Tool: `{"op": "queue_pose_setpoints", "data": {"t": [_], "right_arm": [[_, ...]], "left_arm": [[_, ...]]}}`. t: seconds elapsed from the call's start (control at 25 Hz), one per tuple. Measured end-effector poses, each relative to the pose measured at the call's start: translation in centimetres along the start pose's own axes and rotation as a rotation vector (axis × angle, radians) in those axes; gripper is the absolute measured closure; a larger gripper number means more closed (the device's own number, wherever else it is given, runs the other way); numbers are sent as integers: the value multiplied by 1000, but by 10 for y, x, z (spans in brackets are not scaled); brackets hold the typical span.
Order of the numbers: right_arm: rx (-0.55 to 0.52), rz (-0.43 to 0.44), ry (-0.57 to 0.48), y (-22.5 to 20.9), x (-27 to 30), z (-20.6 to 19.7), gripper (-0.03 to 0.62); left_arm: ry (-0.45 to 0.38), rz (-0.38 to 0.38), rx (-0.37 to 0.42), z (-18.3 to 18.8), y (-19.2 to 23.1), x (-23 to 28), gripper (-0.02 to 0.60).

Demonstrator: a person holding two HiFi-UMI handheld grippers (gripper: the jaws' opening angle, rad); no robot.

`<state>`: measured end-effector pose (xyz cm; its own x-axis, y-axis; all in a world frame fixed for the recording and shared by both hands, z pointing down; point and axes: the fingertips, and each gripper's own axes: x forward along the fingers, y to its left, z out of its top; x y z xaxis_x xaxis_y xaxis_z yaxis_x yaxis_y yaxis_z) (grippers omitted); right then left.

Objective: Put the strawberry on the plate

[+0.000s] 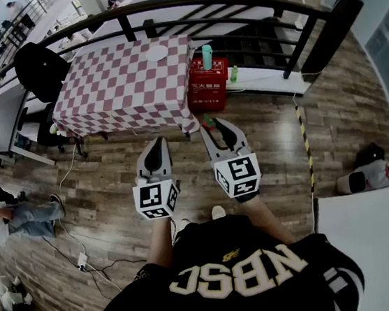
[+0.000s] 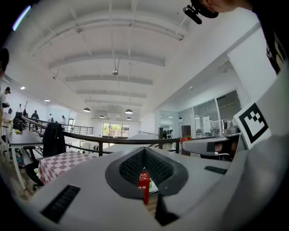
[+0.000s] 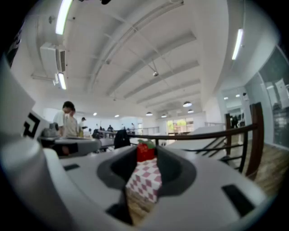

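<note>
1. Jaws, right gripper (image 1: 215,124): pinching strawberry (image 3: 145,151) at the very tips, aloft over wooden floor (image 1: 271,149).
2. Jaws, left gripper (image 1: 156,143): pressed together, empty.
3. Plate (image 1: 156,52): on checkered worktop (image 1: 116,90), near far edge, well apart from strawberry.
4. Risk, judged: slip from shallow tip-only pinch during carry, then drop to floor short of worktop; likely cause, jolt or loosened squeeze.

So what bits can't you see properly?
Plate: head view, too far and small to tell if anything is on it.
Strawberry: right gripper view, its sides are hidden inside the right gripper.
Red crate: head view, print too small to read.
</note>
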<state>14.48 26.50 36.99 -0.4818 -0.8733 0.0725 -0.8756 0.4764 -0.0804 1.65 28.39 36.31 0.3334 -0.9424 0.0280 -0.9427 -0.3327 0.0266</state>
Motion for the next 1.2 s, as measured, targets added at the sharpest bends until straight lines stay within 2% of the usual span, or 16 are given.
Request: {"op": "queue_pose_setpoints", "data": {"t": [0.36,0.6,0.88,1.08,1.2], "right_arm": [[50,-6,37,-27,-8,-29,451],[61,-14,41,-41,19,-32,451],[60,-61,76,-68,89,-43,451],[35,-77,82,-77,172,-32,451],[21,-55,79,-72,225,-23,451]], "left_arm": [[63,14,-2,-31,-21,7,572],[58,-2,-10,-36,-12,36,572],[56,-27,-30,-45,36,106,572],[39,-45,-47,-38,88,171,572],[37,-59,-56,-32,120,206,572]]}}
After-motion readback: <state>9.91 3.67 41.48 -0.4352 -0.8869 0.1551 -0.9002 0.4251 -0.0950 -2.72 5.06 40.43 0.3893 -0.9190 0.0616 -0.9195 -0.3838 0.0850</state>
